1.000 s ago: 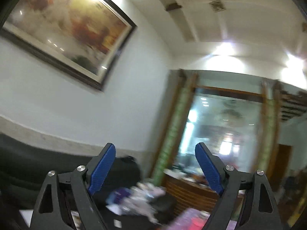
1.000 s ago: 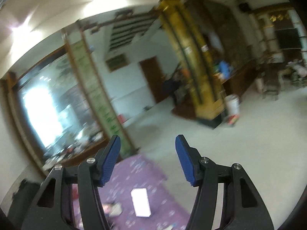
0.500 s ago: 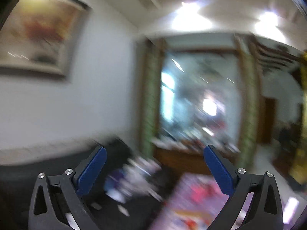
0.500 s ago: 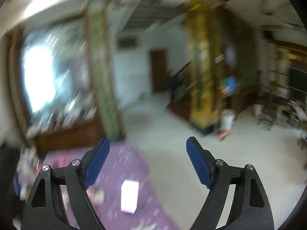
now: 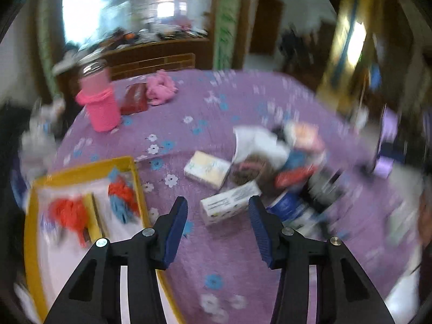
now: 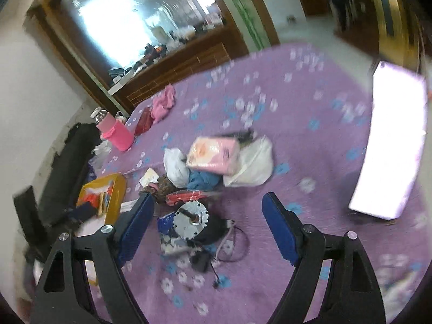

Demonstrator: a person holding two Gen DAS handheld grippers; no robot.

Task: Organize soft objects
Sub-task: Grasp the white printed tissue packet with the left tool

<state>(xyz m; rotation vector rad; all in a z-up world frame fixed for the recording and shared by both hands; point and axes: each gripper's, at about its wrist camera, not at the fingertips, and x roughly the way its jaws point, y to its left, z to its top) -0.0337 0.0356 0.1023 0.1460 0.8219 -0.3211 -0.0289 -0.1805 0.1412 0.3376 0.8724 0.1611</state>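
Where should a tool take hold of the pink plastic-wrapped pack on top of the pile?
Judging from the right wrist view, the pink pack lies tilted on the pile, its long edges exposed. Probably best to come from above and pinch across its short width, since white bags crowd its ends.

A lived-in home room: a purple flowered bedspread (image 5: 243, 102) strewn with belongings, a far wooden cabinet (image 5: 151, 59), a doorway (image 5: 266, 24).

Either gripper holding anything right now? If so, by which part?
Nothing held. Left gripper has just been closing, nothing between its jaws; right gripper is open and empty.
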